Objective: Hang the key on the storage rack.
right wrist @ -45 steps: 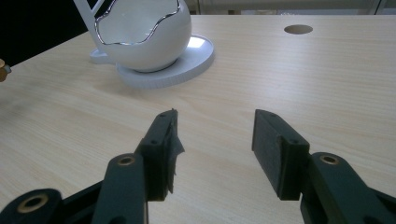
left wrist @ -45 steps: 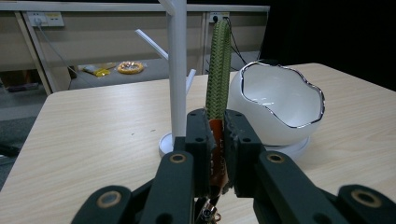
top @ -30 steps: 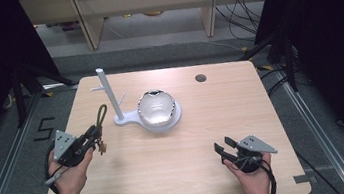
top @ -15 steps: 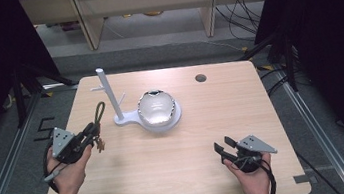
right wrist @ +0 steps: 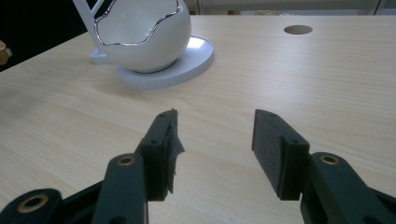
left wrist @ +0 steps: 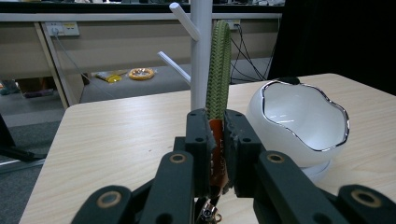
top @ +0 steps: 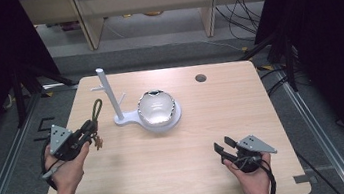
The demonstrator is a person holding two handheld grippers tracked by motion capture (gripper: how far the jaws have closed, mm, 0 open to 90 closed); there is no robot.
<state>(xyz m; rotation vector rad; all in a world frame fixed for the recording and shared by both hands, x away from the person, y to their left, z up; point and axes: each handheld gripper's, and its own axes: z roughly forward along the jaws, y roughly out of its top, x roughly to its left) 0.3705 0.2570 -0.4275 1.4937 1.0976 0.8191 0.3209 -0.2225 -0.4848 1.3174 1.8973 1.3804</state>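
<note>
Green braided strap (left wrist: 219,70) stands up from your left gripper (top: 85,133), whose jaws are clamped on the strap's orange tab (left wrist: 215,156) near the table's left edge; a small metal clasp hangs below the jaws. Just beyond the strap rises the white stand (top: 107,93) with its short pegs, and joined to its base sits the white egg-shaped bowl (top: 155,108) with a silver rim, near the middle of the pale wooden table (top: 177,152). Farther right, a round hole (top: 201,78) marks the tabletop. Your right gripper (top: 225,149) hovers low at the near right corner, its jaws spread apart and holding nothing.
</note>
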